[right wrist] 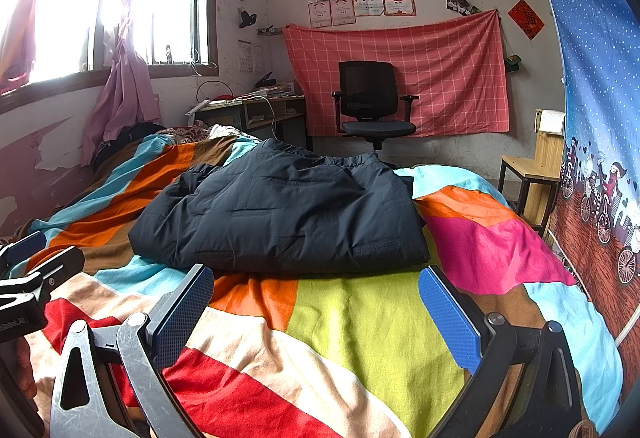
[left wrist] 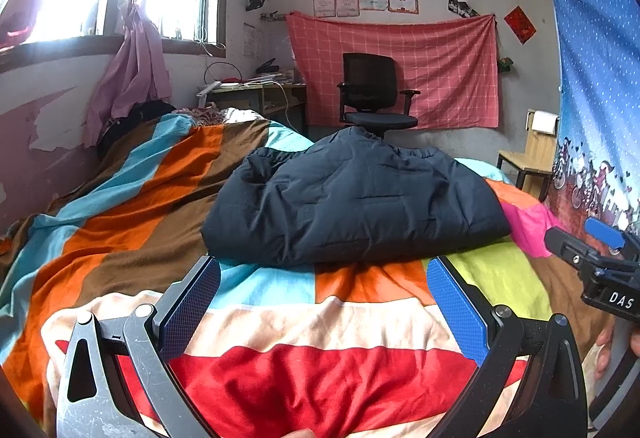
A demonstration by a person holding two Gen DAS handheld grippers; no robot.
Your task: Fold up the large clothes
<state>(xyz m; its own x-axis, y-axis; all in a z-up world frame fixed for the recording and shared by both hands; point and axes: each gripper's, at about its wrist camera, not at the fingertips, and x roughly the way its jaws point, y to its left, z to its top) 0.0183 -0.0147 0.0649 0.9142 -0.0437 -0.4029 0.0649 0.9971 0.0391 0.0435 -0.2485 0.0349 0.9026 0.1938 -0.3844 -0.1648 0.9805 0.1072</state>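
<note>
1. Dark navy padded jacket [left wrist: 356, 201] [right wrist: 280, 213], quilted w/ stitch lines, looks puffy & thick.
2. It's folded up into a chunky bundle, roughly rectangular, pretty wrinkly on top, left side bulges out a bit.
3. Lies flat on the striped multicolor blanket [left wrist: 120, 197] [right wrist: 360, 318], approx mid-bed, near edge facing the cams.
4. Elastic-looking gathered hem sits at the far end, nothing touching it atm.
</note>
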